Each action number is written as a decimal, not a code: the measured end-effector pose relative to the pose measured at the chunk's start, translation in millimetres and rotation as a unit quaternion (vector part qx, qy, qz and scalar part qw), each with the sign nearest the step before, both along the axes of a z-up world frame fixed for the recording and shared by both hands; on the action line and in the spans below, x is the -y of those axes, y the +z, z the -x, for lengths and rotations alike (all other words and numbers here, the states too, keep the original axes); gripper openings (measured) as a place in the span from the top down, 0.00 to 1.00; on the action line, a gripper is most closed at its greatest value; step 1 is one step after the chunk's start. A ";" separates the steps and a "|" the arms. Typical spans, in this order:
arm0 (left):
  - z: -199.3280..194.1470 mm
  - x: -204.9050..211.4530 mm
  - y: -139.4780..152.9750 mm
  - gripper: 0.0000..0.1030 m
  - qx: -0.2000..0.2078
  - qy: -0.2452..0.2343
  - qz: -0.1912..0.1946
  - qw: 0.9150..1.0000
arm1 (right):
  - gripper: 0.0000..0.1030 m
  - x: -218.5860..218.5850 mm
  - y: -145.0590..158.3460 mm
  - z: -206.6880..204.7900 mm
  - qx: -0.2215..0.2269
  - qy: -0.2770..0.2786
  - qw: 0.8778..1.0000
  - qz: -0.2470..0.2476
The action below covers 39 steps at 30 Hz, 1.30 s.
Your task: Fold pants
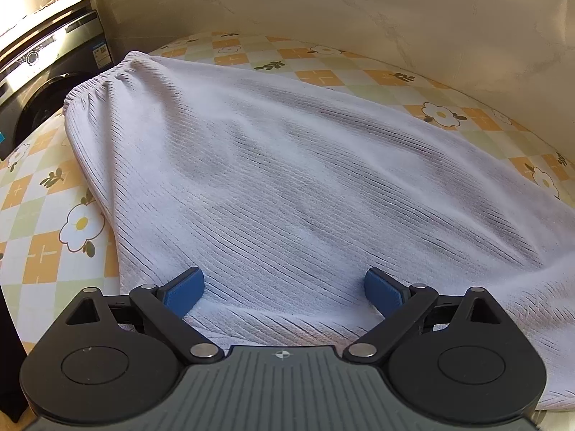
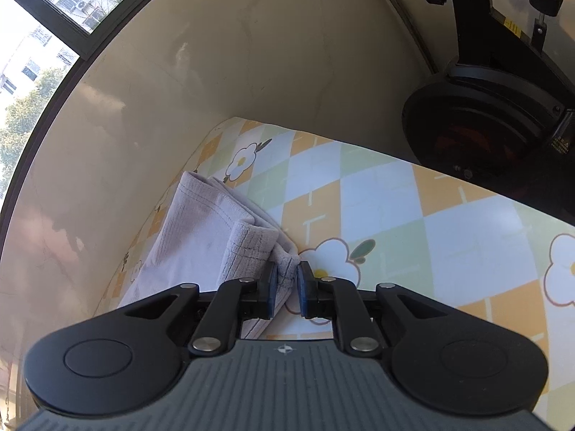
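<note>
Right gripper (image 2: 286, 280) on pants (image 2: 201, 230) hem.

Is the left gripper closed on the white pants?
No, the left gripper stands wide open, its blue pads far apart over the white pants, pinching no cloth.

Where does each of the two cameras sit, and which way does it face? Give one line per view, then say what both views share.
Left wrist: sits on the left gripper, looks down across the white pants toward the waistband; its open blue fingers show.
Right wrist: sits on the right gripper, faces the pants' hem end and a black machine; its fingers pinch the hem.
Shared: the pants, the flowered tablecloth and the beige wall.
</note>
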State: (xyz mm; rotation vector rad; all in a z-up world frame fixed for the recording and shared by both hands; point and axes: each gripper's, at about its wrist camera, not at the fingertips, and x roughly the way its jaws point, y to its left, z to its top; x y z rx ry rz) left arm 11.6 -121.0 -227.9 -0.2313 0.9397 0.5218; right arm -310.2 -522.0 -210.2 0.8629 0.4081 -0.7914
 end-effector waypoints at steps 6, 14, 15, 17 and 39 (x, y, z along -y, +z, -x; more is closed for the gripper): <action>4.0 -0.7 -2.6 0.05 0.008 -0.003 -0.003 1.000 | 0.78 -11.4 22.2 -2.1 0.015 0.025 0.999 0.028; 8.2 -0.3 -3.4 0.05 0.013 -0.009 -0.005 1.000 | 0.64 0.9 -4.6 -27.7 0.020 0.027 0.998 -0.059; 8.8 -0.7 -3.2 0.05 0.013 -0.010 -0.004 1.000 | 0.64 3.0 -5.7 -28.8 0.025 0.022 0.997 -0.063; 9.9 -2.0 -2.7 0.05 0.014 -0.013 -0.002 1.000 | 0.75 5.7 -4.6 -30.0 0.031 0.012 0.997 -0.070; 12.8 -6.3 -3.9 0.04 0.018 -0.027 0.003 0.999 | 0.62 -3.1 31.1 -11.6 -0.029 -0.024 0.999 0.033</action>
